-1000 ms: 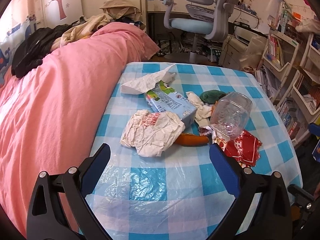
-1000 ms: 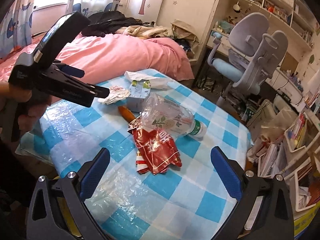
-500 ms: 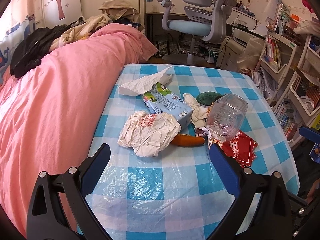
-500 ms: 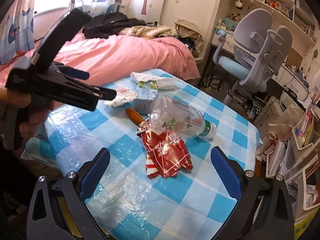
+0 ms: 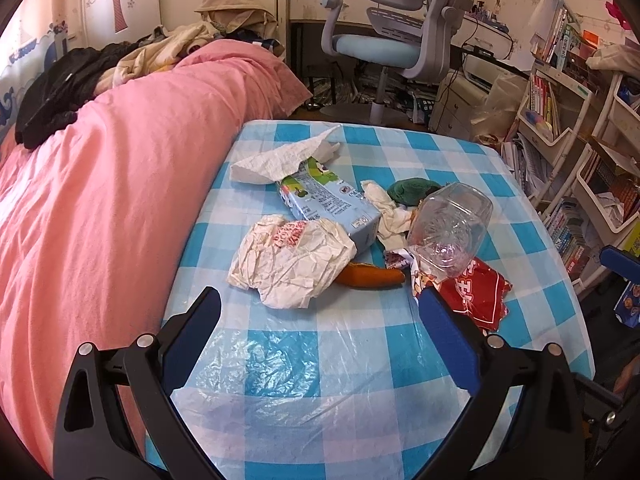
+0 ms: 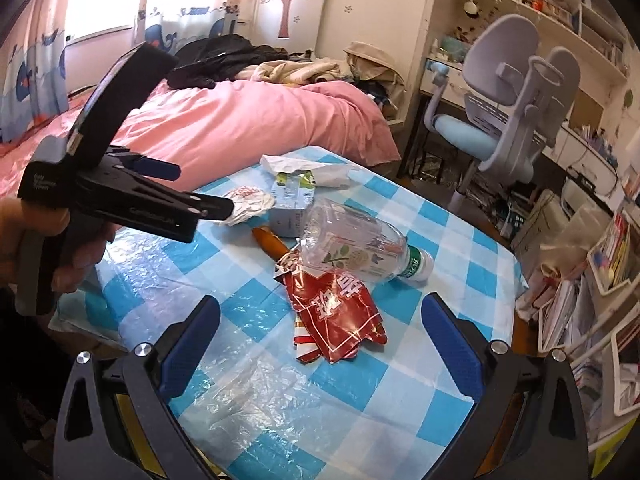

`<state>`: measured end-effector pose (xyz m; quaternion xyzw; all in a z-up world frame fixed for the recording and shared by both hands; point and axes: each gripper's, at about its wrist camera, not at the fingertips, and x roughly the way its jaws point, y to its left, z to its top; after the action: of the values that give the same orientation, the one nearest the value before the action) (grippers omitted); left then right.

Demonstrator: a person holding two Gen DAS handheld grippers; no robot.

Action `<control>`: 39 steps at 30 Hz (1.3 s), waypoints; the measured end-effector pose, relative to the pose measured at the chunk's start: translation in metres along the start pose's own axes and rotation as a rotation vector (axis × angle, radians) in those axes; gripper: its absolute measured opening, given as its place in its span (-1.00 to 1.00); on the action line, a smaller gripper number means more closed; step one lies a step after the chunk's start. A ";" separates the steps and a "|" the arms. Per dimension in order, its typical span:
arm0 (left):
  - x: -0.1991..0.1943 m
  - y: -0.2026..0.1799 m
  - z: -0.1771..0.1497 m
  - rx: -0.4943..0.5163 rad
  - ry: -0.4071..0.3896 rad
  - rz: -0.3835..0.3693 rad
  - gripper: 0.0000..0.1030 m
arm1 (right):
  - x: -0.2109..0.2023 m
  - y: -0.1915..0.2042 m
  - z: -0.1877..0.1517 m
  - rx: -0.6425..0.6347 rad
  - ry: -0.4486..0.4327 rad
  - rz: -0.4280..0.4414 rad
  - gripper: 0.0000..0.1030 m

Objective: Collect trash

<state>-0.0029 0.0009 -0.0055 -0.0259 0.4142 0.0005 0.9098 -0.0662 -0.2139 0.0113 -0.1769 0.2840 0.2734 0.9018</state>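
Observation:
Trash lies on a blue-and-white checked table (image 5: 352, 360): a crumpled white wrapper (image 5: 292, 260), a light blue carton (image 5: 328, 204), a white tissue (image 5: 280, 160), an orange sausage-like piece (image 5: 372, 276), a clear plastic bottle (image 5: 452, 228) and a red snack bag (image 5: 476, 292). My left gripper (image 5: 320, 320) is open and empty, just short of the crumpled wrapper. My right gripper (image 6: 320, 332) is open and empty, in front of the red snack bag (image 6: 340, 316) and the bottle (image 6: 360, 248). The left gripper also shows in the right wrist view (image 6: 168, 200).
A bed with a pink duvet (image 5: 100, 184) presses against the table's left side. A grey and blue desk chair (image 5: 396, 32) stands beyond the table. Bookshelves and bins (image 5: 568, 120) crowd the right side.
Both grippers have drifted slightly closer to the trash pile. Both stay open. Nothing on the table has moved.

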 end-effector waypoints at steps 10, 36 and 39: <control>0.004 0.008 0.000 -0.026 0.012 0.013 0.86 | 0.008 -0.005 -0.001 0.036 0.052 -0.005 0.88; 0.017 0.024 0.000 -0.072 0.037 0.056 0.86 | 0.018 0.009 -0.003 -0.013 0.064 0.015 0.88; 0.025 0.033 0.000 -0.094 0.053 0.071 0.86 | 0.020 0.010 -0.002 -0.005 0.069 0.026 0.88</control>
<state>0.0127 0.0336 -0.0261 -0.0541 0.4385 0.0517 0.8956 -0.0589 -0.1989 -0.0042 -0.1848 0.3167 0.2794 0.8874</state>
